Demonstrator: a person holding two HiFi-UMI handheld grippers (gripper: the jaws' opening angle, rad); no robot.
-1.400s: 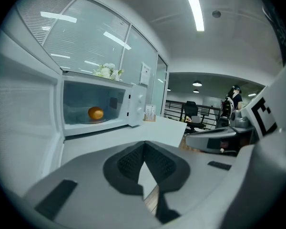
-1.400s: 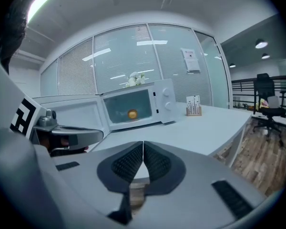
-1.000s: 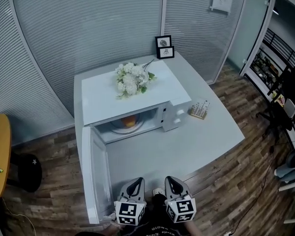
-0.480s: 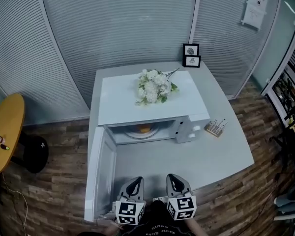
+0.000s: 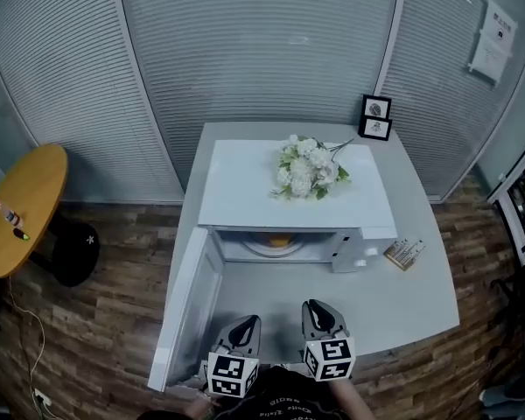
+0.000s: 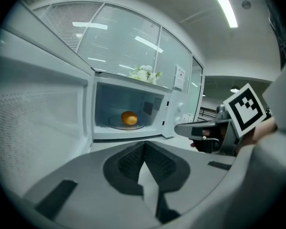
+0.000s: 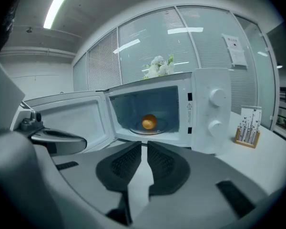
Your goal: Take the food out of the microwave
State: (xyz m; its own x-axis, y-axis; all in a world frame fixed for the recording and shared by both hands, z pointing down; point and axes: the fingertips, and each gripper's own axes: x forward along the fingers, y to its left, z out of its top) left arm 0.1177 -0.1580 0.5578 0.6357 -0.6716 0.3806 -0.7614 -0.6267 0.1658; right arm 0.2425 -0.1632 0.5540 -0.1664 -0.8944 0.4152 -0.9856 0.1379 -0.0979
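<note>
Head view: both hands sit at the bottom centre of the frame, side by side. The left gripper (image 5: 242,332) and right gripper (image 5: 319,315) point up the frame toward the microwave (image 5: 245,195) and stop short of its opening. Its door (image 5: 188,304) stands swung wide at lower left. I see the food (image 5: 278,241) only as an orange sliver inside the cavity, at centre frame.

Left gripper view: the jaws meet at their tips with nothing between them, tilted slightly down over the grey table (image 5: 420,296). The food lies left of centre on the glass turntable: small, round, smooth, orange, well apart from the jaws.

Right gripper view: the jaws are drawn together but for a thin slit, and they are empty. The food sits at centre frame on the turntable, deep in the cavity, whole and evenly coloured.
</note>
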